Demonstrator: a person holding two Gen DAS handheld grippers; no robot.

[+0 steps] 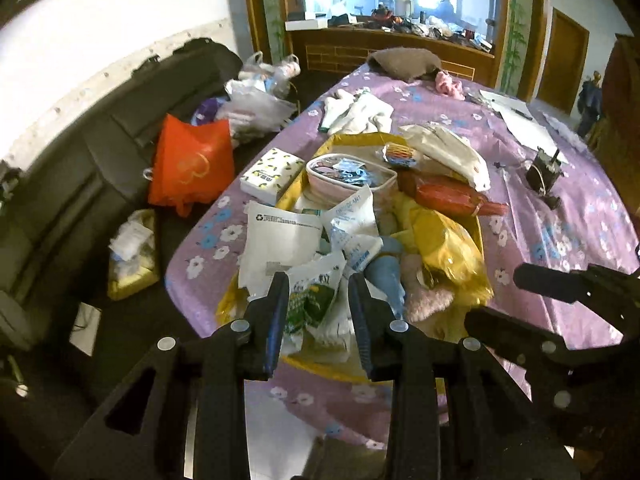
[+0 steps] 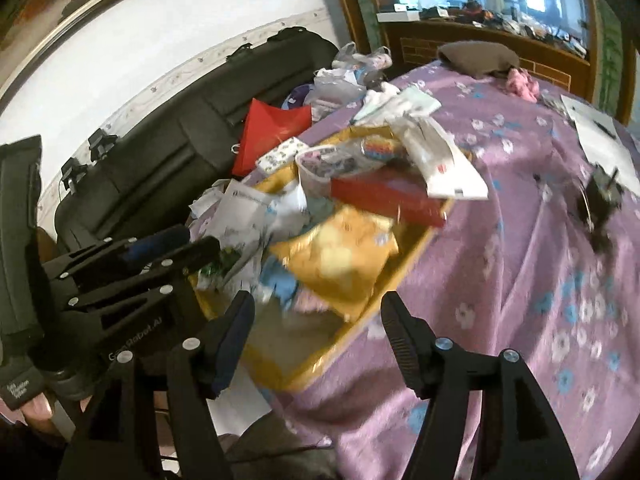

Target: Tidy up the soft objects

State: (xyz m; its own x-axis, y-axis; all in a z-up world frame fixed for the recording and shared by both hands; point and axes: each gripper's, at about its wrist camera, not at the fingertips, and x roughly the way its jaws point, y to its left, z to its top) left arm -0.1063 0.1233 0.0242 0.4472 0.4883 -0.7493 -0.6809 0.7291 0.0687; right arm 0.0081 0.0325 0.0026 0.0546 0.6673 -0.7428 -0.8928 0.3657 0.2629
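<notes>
One yellow box [image 1: 478,226], one tissue pack [image 1: 272,170], one red bag [image 1: 192,164], two tools: left tool [image 1: 319,282], right tool [image 2: 318,308]

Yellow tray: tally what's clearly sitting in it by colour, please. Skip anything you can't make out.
In the yellow tray, clearly visible only:
White packets: 3
Red pack: 1
Yellow bag: 1
Pink pouch: 1
Blue cloth: 1
Total: 7
More may lie underneath.
</notes>
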